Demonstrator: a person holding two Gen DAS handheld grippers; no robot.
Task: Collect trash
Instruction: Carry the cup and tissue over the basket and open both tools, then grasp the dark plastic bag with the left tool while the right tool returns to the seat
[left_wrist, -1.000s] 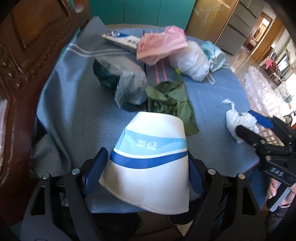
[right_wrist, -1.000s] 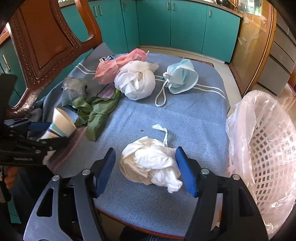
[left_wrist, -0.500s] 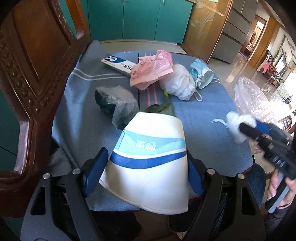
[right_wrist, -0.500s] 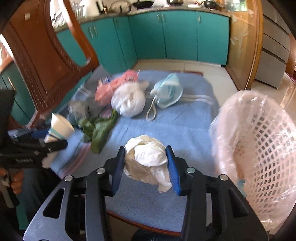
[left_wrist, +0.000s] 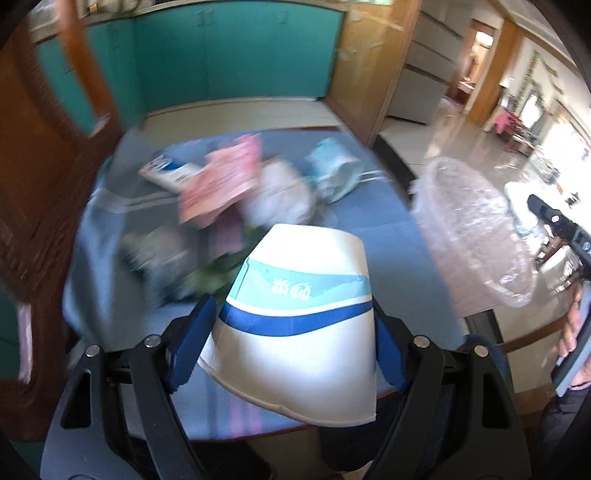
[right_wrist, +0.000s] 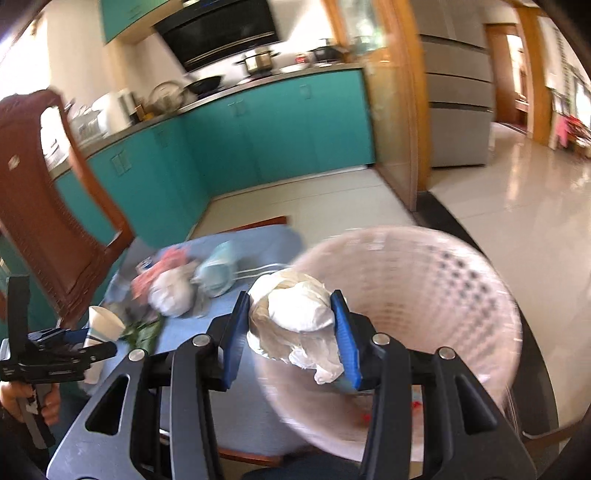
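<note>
My left gripper (left_wrist: 291, 332) is shut on a white paper cup (left_wrist: 295, 325) with blue and teal bands, held above the near edge of the table. It also shows in the right wrist view (right_wrist: 101, 325). My right gripper (right_wrist: 291, 328) is shut on a crumpled white tissue wad (right_wrist: 295, 314), held up over the rim of the pink bag-lined basket (right_wrist: 424, 295). The basket also shows in the left wrist view (left_wrist: 469, 221), right of the table.
On the blue tablecloth (left_wrist: 369, 221) lie a pink bag (left_wrist: 221, 181), a white wad (left_wrist: 280, 199), a blue face mask (left_wrist: 332, 170), a box (left_wrist: 166, 173), green leaves (left_wrist: 210, 273). A wooden chair (right_wrist: 44, 206) stands at left.
Both grippers have risen. My right gripper has carried the tissue wad up and right, from over the table to over the basket. The left gripper still holds the cup.
</note>
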